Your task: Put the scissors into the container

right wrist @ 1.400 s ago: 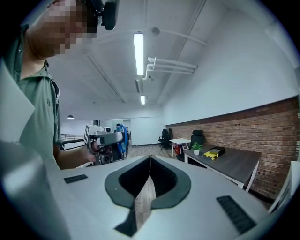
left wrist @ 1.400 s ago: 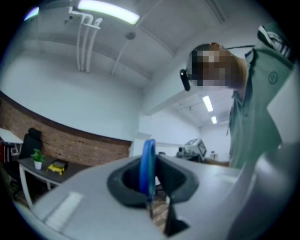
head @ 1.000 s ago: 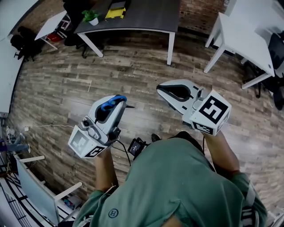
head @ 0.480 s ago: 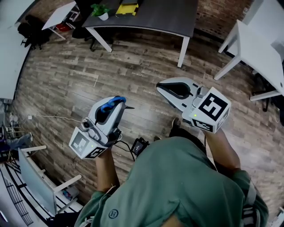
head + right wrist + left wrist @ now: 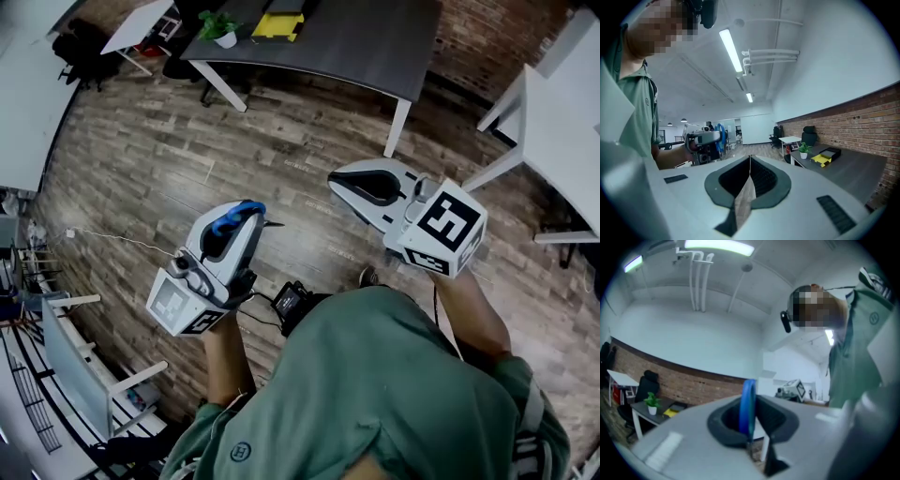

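Note:
Blue-handled scissors are clamped in my left gripper, held at waist height above the wooden floor, their dark tip poking out past the jaws. In the left gripper view the blue handle loop stands upright between the jaws. My right gripper is shut with nothing in it; its jaws meet at the tip. Ahead, on a dark table, lie a yellow object and a black tray. From here I cannot tell which is the container.
A small potted plant stands on the dark table's left end. White tables are at the right, a white desk with chairs at the far left, and a cable runs across the floor. A metal rack stands at the lower left.
The person has walked on: the dark table and white tables have slid to the right in the head view. Both grippers keep their pose, the scissors still held.

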A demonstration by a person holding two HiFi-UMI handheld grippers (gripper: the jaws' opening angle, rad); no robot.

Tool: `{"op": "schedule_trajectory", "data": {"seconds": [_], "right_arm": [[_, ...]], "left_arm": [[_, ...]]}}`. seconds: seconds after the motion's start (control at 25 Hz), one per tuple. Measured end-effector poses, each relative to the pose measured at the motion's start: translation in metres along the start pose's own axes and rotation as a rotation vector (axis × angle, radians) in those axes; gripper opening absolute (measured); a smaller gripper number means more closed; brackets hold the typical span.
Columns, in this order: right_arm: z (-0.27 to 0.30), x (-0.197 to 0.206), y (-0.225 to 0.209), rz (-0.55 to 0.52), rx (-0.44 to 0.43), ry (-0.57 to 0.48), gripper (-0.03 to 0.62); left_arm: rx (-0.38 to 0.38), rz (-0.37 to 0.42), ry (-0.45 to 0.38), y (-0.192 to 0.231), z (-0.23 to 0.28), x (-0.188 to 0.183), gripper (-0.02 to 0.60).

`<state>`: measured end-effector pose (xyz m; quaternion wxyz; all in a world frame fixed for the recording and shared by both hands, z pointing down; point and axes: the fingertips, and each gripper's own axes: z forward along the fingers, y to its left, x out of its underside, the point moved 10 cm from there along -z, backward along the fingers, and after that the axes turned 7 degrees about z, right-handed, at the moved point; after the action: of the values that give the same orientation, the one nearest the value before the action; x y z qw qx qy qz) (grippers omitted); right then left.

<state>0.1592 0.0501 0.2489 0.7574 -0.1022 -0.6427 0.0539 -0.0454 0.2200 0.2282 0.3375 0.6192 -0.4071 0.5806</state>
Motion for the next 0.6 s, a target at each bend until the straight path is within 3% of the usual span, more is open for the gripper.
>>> {"op": "schedule_trajectory", "data": {"seconds": [0.28,0.6], "right_arm": [[-0.002,-0.001,-0.036,0.031,0.001,0.000,0.006],[0.026,-0.008,-0.076,0.054,0.081,0.011,0.006]], "left_arm": [[0.001,-0.011,0.024,0.016,0.032,0.006,0.047],[0.074,-0.049,0.017,0.078,0.056,0.027,0.046]]}}
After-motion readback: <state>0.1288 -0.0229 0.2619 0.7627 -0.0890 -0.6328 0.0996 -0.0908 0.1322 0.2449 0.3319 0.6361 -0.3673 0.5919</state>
